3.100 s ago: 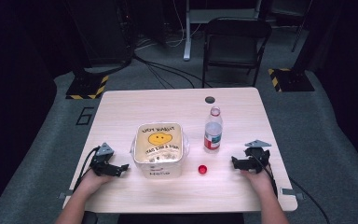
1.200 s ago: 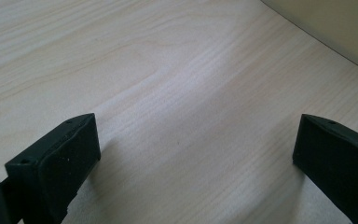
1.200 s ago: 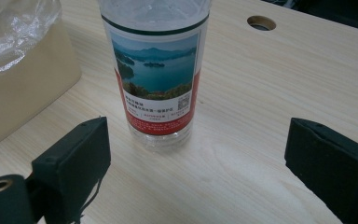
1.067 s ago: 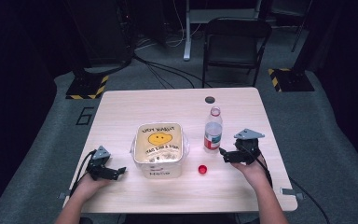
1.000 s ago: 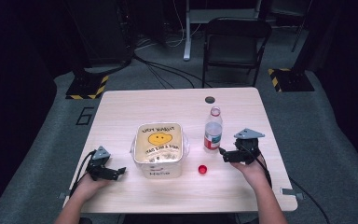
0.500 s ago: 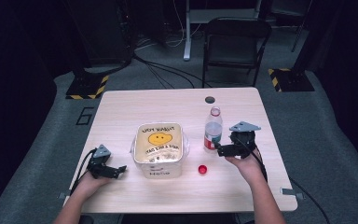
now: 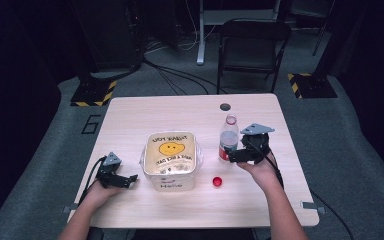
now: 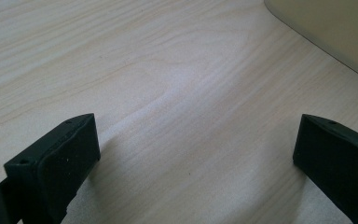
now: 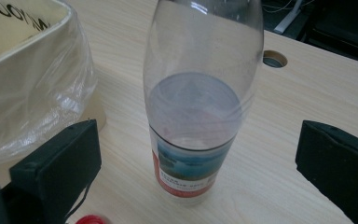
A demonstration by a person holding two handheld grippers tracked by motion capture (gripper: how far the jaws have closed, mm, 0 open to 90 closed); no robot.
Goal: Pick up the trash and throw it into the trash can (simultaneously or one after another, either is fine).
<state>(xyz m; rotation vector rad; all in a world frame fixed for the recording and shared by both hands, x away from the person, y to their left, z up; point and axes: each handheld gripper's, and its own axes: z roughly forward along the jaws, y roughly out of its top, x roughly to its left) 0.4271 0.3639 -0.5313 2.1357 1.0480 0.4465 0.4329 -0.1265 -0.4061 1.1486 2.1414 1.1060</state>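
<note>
High view: counter (image 7: 190, 115) evenly lit from above, surroundings dark, picture soft and slightly grainy. Left gripper view: jaws throw soft shadows on the wood beneath them, near edges blurred. Right gripper view: bottle (image 9: 198, 100) ahead shows pale glare streaks; foreground out of focus.

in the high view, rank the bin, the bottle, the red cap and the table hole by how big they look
1. Bin, with its smiley lid and plastic liner: clearly the largest.
2. Bottle, standing upright to the bin's right.
3. Red cap and table hole: both small and round, too alike to rank; the hole also lies farther from the camera.
</note>
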